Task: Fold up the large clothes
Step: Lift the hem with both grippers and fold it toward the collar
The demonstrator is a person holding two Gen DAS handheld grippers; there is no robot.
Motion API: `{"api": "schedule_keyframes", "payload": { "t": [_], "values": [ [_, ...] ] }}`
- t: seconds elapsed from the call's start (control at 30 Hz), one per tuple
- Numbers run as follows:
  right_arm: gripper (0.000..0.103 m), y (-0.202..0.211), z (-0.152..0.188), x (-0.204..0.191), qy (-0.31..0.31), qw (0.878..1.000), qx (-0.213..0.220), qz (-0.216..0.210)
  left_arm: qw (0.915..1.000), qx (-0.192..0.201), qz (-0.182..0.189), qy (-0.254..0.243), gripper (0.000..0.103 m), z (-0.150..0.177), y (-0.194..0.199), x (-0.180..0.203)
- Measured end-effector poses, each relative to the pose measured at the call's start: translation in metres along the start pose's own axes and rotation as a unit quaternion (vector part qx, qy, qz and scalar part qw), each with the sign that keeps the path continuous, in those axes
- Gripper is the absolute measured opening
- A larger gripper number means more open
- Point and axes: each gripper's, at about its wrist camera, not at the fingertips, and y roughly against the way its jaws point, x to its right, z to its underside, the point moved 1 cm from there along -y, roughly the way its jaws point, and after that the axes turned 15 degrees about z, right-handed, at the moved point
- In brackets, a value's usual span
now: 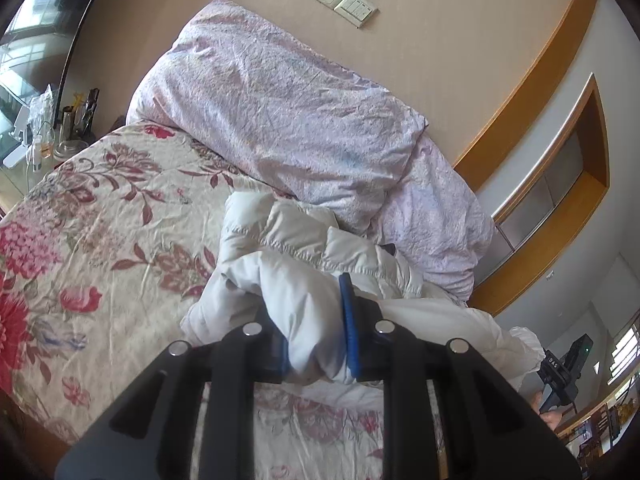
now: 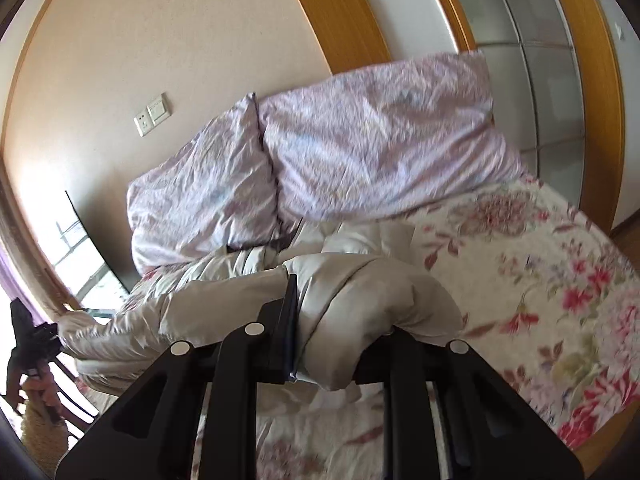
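A white puffer jacket (image 1: 296, 240) lies bunched on the flowered bedspread (image 1: 100, 220). My left gripper (image 1: 312, 320) is shut on a thick fold of the jacket, which bulges between the blue-padded fingers (image 1: 349, 320). In the right wrist view my right gripper (image 2: 336, 320) is shut on another fold of the same jacket (image 2: 360, 296); the cloth drapes over and hides the right finger. Both folds are held a little above the bed. The rest of the jacket trails towards the pillows.
Two pale pink pillows (image 1: 280, 120) (image 2: 380, 136) lean on the wall at the bed's head. A cluttered side table (image 1: 52, 132) stands beyond the bed's left edge. A wardrobe with wood trim (image 2: 552, 80) is on the right.
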Motion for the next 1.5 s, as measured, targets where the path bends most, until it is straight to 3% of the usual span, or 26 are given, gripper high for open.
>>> {"api": "schedule_keyframes", "payload": {
  "t": [0.17, 0.4, 0.7, 0.97, 1.1, 1.23, 1.33, 1.37, 1.4, 1.43, 1.47, 1.5],
  "values": [
    [0.020, -0.012, -0.029, -0.025, 0.024, 0.996, 0.069, 0.042, 0.9994, 0.027, -0.007, -0.022, 0.020, -0.040, -0.026, 0.007],
    [0.020, -0.063, -0.065, -0.054, 0.037, 0.988, 0.119, 0.095, 0.9969, 0.046, -0.039, -0.050, 0.020, -0.092, -0.082, 0.008],
    [0.020, -0.155, -0.078, -0.071, 0.029, 0.985, 0.088, 0.147, 0.9960, 0.040, -0.070, -0.039, 0.020, -0.125, -0.152, -0.025],
    [0.020, -0.208, -0.077, -0.080, 0.036, 0.983, 0.058, 0.171, 0.9955, 0.029, -0.086, -0.028, 0.020, -0.128, -0.194, -0.056],
    [0.023, -0.236, -0.076, -0.081, 0.029, 0.982, 0.022, 0.184, 0.9951, 0.020, -0.094, -0.019, 0.021, -0.126, -0.214, -0.071],
    [0.027, -0.272, -0.078, -0.070, -0.010, 0.983, -0.059, 0.174, 0.9951, 0.012, -0.098, -0.001, 0.032, -0.124, -0.230, -0.083],
    [0.032, -0.272, -0.084, -0.058, -0.056, 0.985, -0.077, 0.145, 0.9958, 0.010, -0.091, 0.008, 0.048, -0.127, -0.231, -0.082],
    [0.040, -0.266, -0.086, -0.056, -0.066, 0.986, -0.071, 0.135, 0.9963, 0.012, -0.085, 0.006, 0.052, -0.129, -0.228, -0.079],
    [0.057, -0.260, -0.089, -0.056, -0.068, 0.987, -0.062, 0.131, 0.9966, 0.015, -0.080, 0.000, 0.063, -0.130, -0.224, -0.074],
    [0.067, -0.250, -0.093, -0.058, -0.065, 0.988, -0.040, 0.135, 0.9969, 0.018, -0.076, -0.006, 0.082, -0.132, -0.219, -0.070],
    [0.083, -0.240, -0.096, -0.061, -0.058, 0.988, -0.015, 0.141, 0.9965, 0.024, -0.079, -0.016, 0.094, -0.133, -0.215, -0.065],
    [0.089, -0.226, -0.099, -0.065, -0.048, 0.987, 0.015, 0.153, 0.9937, 0.042, -0.099, -0.032, 0.101, -0.134, -0.207, -0.058]
  ]
}}
